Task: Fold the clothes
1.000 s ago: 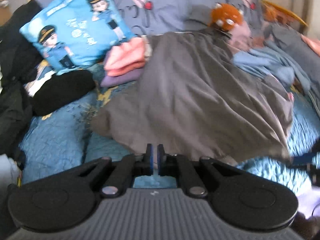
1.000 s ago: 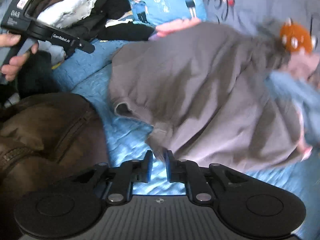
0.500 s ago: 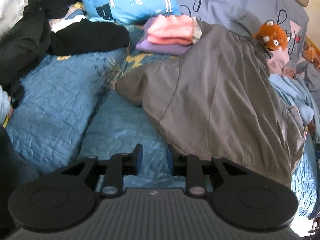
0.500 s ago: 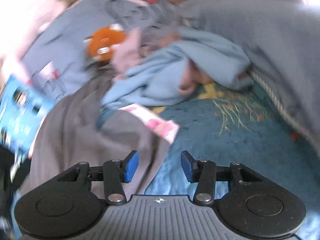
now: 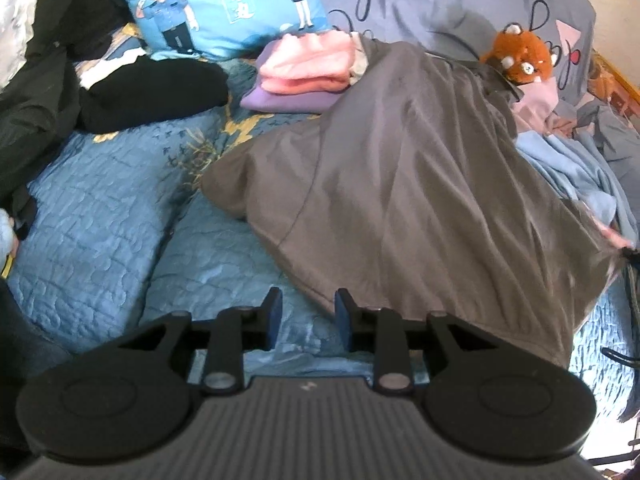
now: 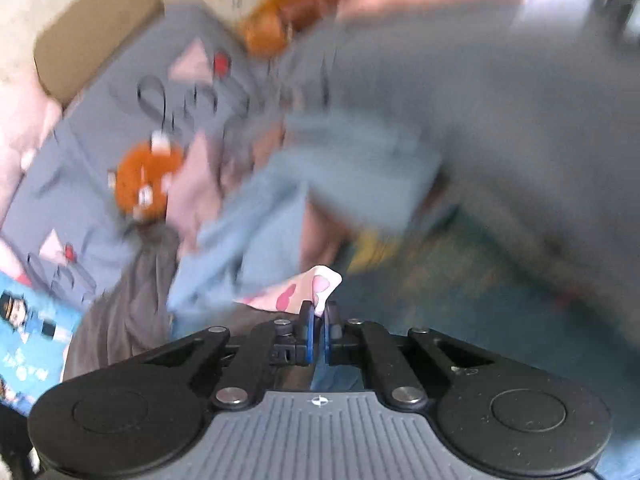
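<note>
Ahead of the left gripper (image 5: pixel 308 314), whose jaws stand spread with nothing between them, we list one large grey garment (image 5: pixel 400 184), spread loosely over the blue quilted bed (image 5: pixel 92 224), its near hem just beyond the right-hand finger.

Further ahead and to the left of that gripper: a folded pink item (image 5: pixel 308 66) stacked on a folded purple one (image 5: pixel 288 100), with a cartoon-print pillow (image 5: pixel 224 4) behind them. Ahead and to the right: an orange plush toy (image 5: pixel 520 56) and a heap of light-blue clothing (image 5: pixel 568 176).

Between the fingers of the right gripper (image 6: pixel 319 332), pressed together, we note a white fabric edge with pink spots (image 6: pixel 316 284). That view is blurred; we cannot tell what garment the edge belongs to. Grey cloth (image 6: pixel 128 308) lies to its left.

Handling, by our judgement: the grey garment is thin, soft and light, draping in long creases; it will sag and slide rather than hold a shape. We would take hold at a hem corner or along a seam, where the cloth is doubled, not mid-panel.

Stage: one garment lies unfolded and two lie folded; how much further the pile runs we cannot say.
</note>
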`<state>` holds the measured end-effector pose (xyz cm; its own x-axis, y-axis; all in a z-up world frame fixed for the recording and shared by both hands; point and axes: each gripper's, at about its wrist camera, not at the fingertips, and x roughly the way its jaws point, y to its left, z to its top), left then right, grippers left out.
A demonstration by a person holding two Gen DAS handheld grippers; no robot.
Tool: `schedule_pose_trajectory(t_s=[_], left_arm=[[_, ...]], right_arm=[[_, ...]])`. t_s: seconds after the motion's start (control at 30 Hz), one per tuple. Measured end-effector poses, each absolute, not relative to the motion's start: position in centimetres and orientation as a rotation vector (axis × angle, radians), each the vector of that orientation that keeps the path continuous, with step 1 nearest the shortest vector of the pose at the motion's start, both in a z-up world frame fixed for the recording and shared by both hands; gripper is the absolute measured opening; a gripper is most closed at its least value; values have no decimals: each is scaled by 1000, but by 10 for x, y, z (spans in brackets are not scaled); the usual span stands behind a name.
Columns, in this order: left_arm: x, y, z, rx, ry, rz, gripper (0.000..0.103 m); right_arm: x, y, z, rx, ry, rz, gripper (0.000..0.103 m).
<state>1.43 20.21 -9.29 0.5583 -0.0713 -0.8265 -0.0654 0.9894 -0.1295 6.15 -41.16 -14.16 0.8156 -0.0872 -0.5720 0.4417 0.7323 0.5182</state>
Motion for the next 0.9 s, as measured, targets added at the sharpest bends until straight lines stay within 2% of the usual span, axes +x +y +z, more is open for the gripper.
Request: schedule_pose_trajectory(t_s=[0.13, 0.17, 0.23, 0.43, 0.53, 0.57, 0.63, 0.67, 0.7, 0.9], left_arm=[[14, 196, -91, -144, 969, -29, 32], [13, 195, -91, -144, 967, -35, 34], [13, 193, -92, -145, 967, -44, 35], [13, 194, -96, -142, 979, -37, 35], [14, 204, -100, -168, 987, -23, 38], [17, 210, -103, -192, 998, -16, 41], [25, 222, -114, -261, 1016, 2, 43], [31, 228, -121, -303, 1025, 12, 43], [36, 234, -127, -345, 1033, 23, 44], [74, 269, -172, -656, 1065, 59, 53]], right_arm=[[16, -447, -94, 641, 450, -376, 4], [7, -451, -88, 621, 444, -392, 4], [0, -446, -85, 445, 446, -464, 4], [18, -453, -126, 344, 598, -650, 7], [17, -438, -128, 263, 557, -718, 18], [12, -431, -125, 211, 515, -748, 33], [1, -417, -119, 147, 450, -763, 43], [-5, -410, -115, 134, 426, -751, 53], [-11, -404, -112, 121, 404, -737, 56], [-30, -373, -123, 197, 509, -488, 55]])
